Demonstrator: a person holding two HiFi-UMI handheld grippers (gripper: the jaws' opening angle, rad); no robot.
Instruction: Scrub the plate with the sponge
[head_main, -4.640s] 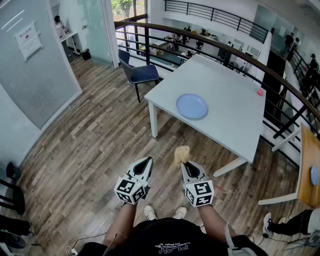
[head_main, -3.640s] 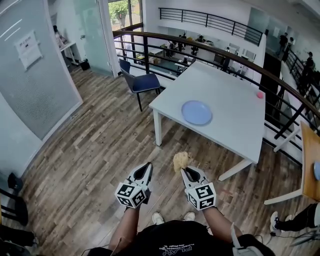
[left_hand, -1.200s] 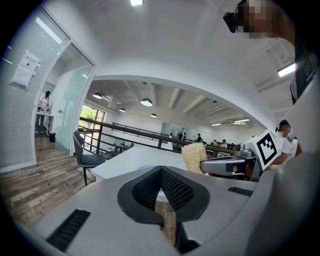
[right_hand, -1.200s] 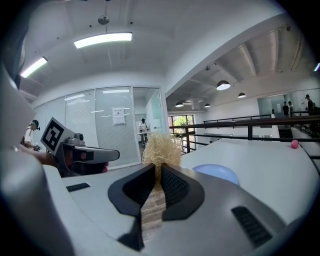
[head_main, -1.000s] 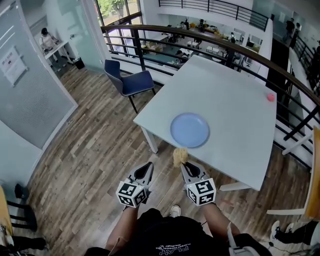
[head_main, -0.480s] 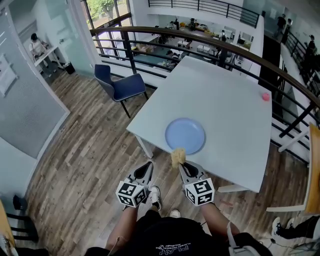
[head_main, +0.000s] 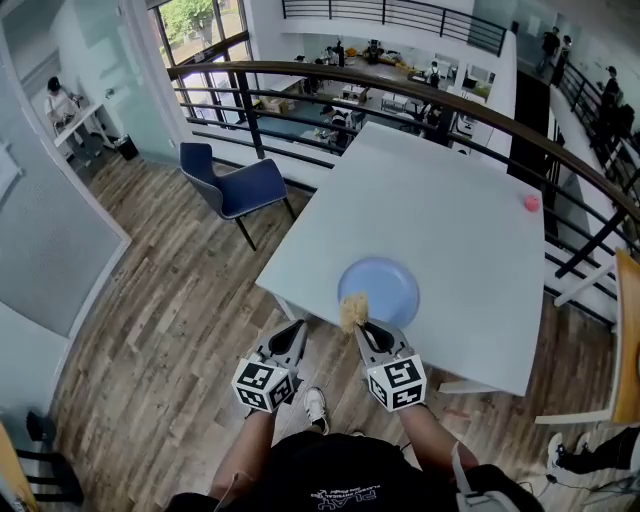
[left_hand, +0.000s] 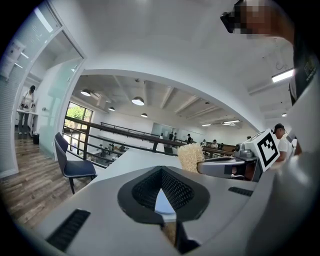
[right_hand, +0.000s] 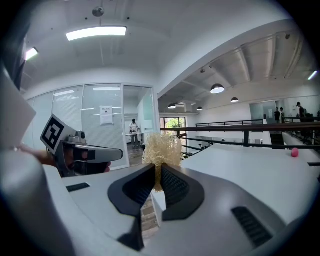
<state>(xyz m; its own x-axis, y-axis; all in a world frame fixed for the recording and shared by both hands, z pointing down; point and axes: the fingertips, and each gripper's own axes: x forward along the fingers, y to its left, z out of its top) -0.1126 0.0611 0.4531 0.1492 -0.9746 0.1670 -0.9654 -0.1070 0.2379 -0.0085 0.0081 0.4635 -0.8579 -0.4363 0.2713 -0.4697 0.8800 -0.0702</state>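
Between the jaws of the right gripper (right_hand: 157, 172): a scruffy tan sponge (right_hand: 161, 147), pinched narrow at its lower end, most of the tuft poking out past the tips. Over on the left gripper (left_hand: 161, 175), jaws pressed together at the tips with nothing in them, just riding alongside.

From the head view, sponge lined up over the near rim of the blue plate (head_main: 378, 290), but probably not touching yet; can't really judge the height from up there. Plate lying flat near the front edge of the white desk (head_main: 450, 200), close to the corner, not pinned by anything. Small pink ball (head_main: 531, 203) way off at the far side, blue chair (head_main: 245, 187) off to the left, neither in the way.

Looks like the approach step, scrubbing not started.

To do it well:
- Bring the sponge down until the tuft squashes a bit on the plate, and keep the hard jaw tips off it.
- Go light on pressure, with small circular strokes, to avoid skating a loose plate off that near edge.
- Could also park the left gripper on the rim to pin it.
- Watch the grip too: only a thin bit of sponge clamped, so likely to twist out under sideways drag.
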